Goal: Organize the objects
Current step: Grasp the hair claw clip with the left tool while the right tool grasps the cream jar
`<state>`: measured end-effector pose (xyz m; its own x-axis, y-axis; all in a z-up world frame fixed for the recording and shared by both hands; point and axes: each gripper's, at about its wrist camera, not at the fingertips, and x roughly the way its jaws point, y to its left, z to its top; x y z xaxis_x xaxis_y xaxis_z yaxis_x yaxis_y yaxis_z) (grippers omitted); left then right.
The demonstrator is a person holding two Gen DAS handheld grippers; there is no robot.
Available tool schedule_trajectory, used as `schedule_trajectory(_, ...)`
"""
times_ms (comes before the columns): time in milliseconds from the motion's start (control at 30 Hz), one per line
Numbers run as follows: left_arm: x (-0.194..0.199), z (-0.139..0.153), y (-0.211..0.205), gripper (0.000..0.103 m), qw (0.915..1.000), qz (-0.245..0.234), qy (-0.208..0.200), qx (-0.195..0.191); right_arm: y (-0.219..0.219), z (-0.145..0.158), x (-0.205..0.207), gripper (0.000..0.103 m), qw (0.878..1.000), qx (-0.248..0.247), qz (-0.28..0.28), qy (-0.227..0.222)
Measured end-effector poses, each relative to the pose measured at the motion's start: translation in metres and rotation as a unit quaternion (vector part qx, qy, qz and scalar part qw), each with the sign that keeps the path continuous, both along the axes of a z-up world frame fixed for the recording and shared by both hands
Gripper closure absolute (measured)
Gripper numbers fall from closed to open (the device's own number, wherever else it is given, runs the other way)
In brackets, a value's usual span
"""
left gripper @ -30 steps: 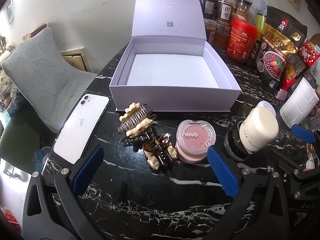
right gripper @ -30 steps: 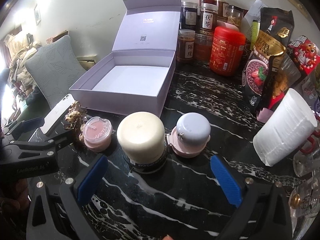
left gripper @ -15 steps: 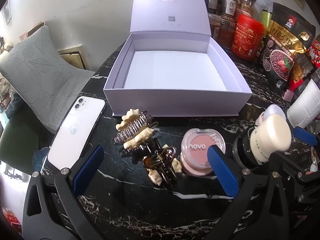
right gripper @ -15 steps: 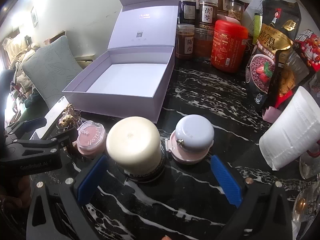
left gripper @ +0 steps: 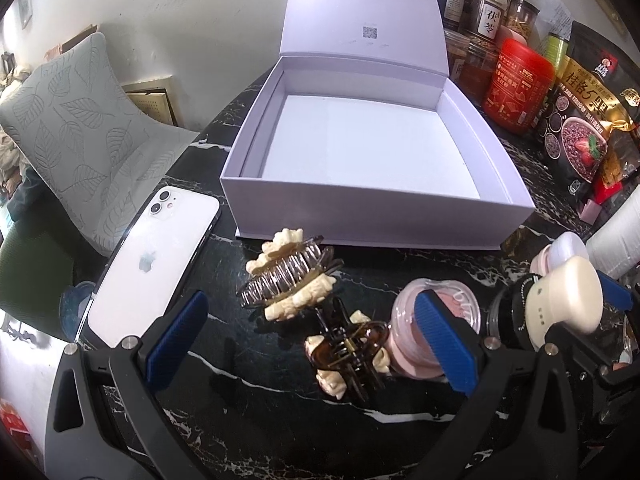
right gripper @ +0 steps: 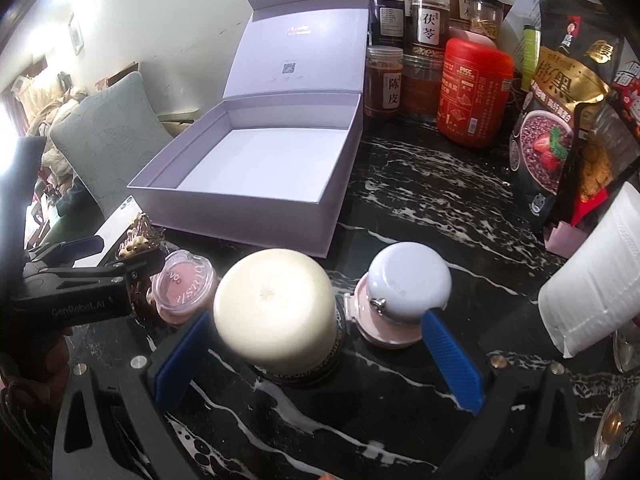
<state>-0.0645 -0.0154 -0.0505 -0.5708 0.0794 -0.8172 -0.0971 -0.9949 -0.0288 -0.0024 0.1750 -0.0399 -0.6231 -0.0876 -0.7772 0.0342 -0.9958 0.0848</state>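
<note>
A black marble table point(left gripper: 280, 420) crowded with toiletries and pantry goods carries an open lavender gift box point(left gripper: 376, 216), its lid upright at the far side and its white floor bare; nothing has yet gone in. To the box's right stand a red canister point(right gripper: 472, 96) and a row of labelled jars point(right gripper: 430, 28); to its near left lies a white phone point(left gripper: 156, 264), face down.

In the half-second up to this moment both handheld grippers have pushed in lower and closer to the near row of items, which now fill more of each view. The right gripper point(right gripper: 316, 354), fingers spread wide, brackets the cream-capped jar point(right gripper: 276, 308), the left pad beside its cap and the right pad out in front of the small lilac-lidded pot point(right gripper: 404, 292); neither pad appears to touch. The left gripper point(left gripper: 308, 340), equally wide, straddles two hair claws: the clear claw with cream trim point(left gripper: 290, 284) at the far side and the brown claw point(left gripper: 348, 354) nearer, touching the pink blush compact point(left gripper: 436, 328).

The approach suggests the first pick-ups are imminent: the jar for the right side, a claw for the left, each then bound for the box just beyond. The tangled claws may lift together.
</note>
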Motion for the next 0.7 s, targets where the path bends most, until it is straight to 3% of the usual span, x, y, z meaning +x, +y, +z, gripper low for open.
schedule_trajectory(200, -0.006, -0.001, -0.001, 0.000, 1.0000, -0.001, 0.005, 0.004, -0.001, -0.002, -0.002, 0.000, 1.000, 0.004, 0.000, 0.004)
schedule_trajectory(433, -0.013, -0.006, -0.014, 0.021, 0.9994, 0.032, -0.005, 0.012, 0.001, -0.001, -0.003, 0.009, 1.000, 0.004, 0.001, 0.015)
schedule_trajectory(700, -0.015, -0.012, -0.020, 0.041, 0.9989, 0.036, -0.015, 0.025, -0.004, 0.003, 0.000, 0.024, 0.999, 0.007, 0.019, 0.029)
